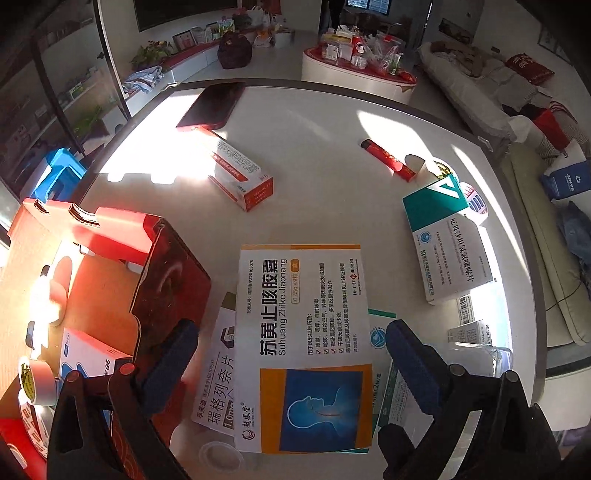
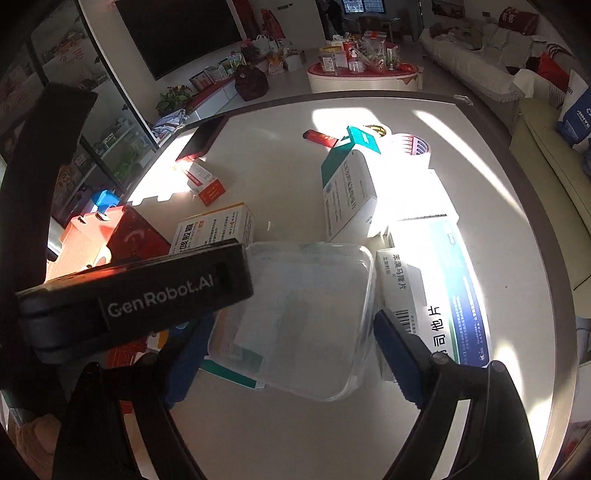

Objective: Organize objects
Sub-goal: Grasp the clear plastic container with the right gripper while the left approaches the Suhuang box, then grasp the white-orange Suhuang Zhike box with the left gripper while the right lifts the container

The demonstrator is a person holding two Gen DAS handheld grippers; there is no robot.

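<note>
Two hand-held grippers of matte black plastic: the left gripper point(image 1: 284, 365) carries two broad black arms, each tipped with a dark blue, ridged rubber pad point(image 1: 413, 365). Round pivot pins point(image 1: 457, 369) stud the arms' joints, one catching red light. The right gripper point(image 2: 295, 354) shares the same black frame and blue pads point(image 2: 397, 354). The left gripper's black housing point(image 2: 136, 295), seen from the right wrist camera, bears white "GenRobot.AI" lettering.

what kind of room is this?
Probably a home living room: a sofa with cushions, a wall TV over a low cabinet, and a cluttered coffee table beyond the white table.
</note>
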